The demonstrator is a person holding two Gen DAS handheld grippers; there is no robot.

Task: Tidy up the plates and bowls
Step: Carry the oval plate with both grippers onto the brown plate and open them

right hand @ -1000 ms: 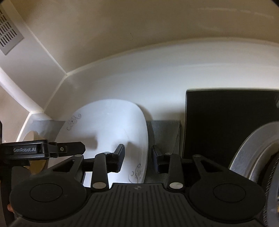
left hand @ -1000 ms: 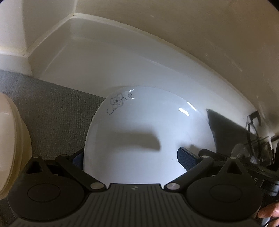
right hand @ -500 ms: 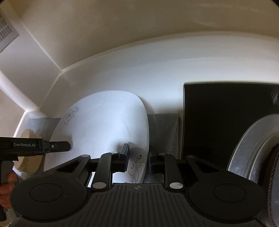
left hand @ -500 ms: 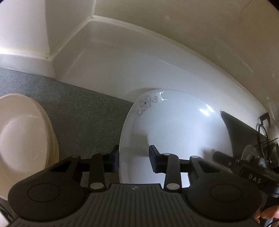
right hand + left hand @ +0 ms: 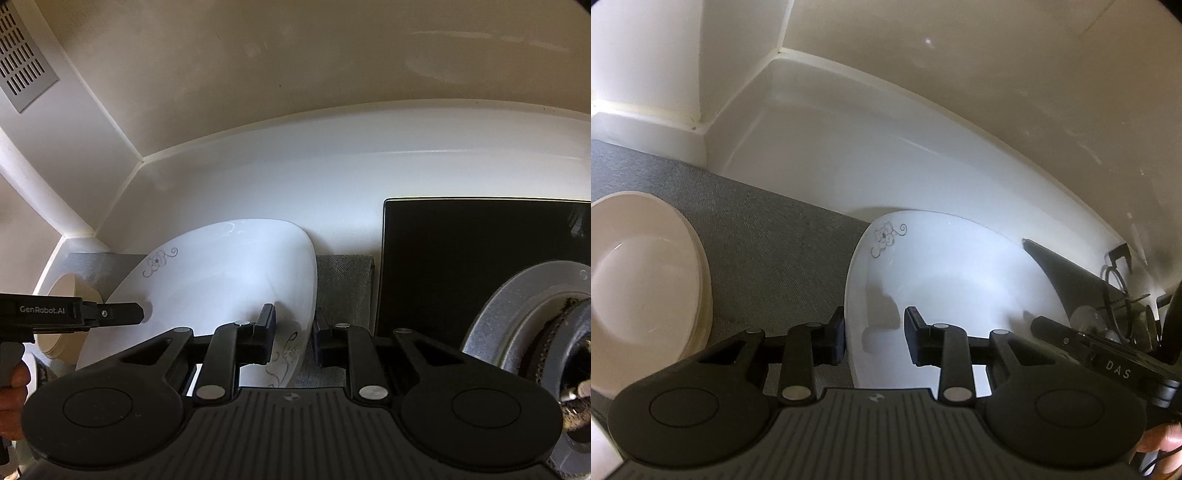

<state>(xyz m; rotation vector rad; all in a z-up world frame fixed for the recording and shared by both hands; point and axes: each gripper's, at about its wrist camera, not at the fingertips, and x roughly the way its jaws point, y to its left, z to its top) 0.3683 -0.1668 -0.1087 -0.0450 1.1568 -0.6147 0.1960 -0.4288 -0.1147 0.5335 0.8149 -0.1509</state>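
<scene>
- The left tool (image 5: 874, 338) straddles the left rim of the white plate (image 5: 945, 295): one finger sits outside the rim over the mat, the other over the plate's face. A gap shows between the fingers and the rim, so the tool is parted and grips nothing.
- The right tool (image 5: 294, 338) straddles the plate's (image 5: 229, 291) opposite rim near a floral print, one finger over the face and one beyond the edge. Its fingers are also parted, with a gap on both sides of the rim.
- The plate lies on the grey mat (image 5: 768, 243), between the two tools, and carries a small flower motif near its far-left edge. Whether it lies flat or tips up cannot be told.
- Left of the plate, well apart on the mat, sits a stack of cream bowls (image 5: 639, 280); the right view shows it (image 5: 70, 295) beyond the left tool's body (image 5: 70, 314).
- Right of the plate, past a strip of mat (image 5: 343, 280), is a black hob (image 5: 480, 258) with a metal burner (image 5: 524, 314) at its right.
- Behind the plate the white table (image 5: 369, 177) runs back to a cream wall (image 5: 332, 55), where a vent (image 5: 22, 59) is set at far left.
</scene>
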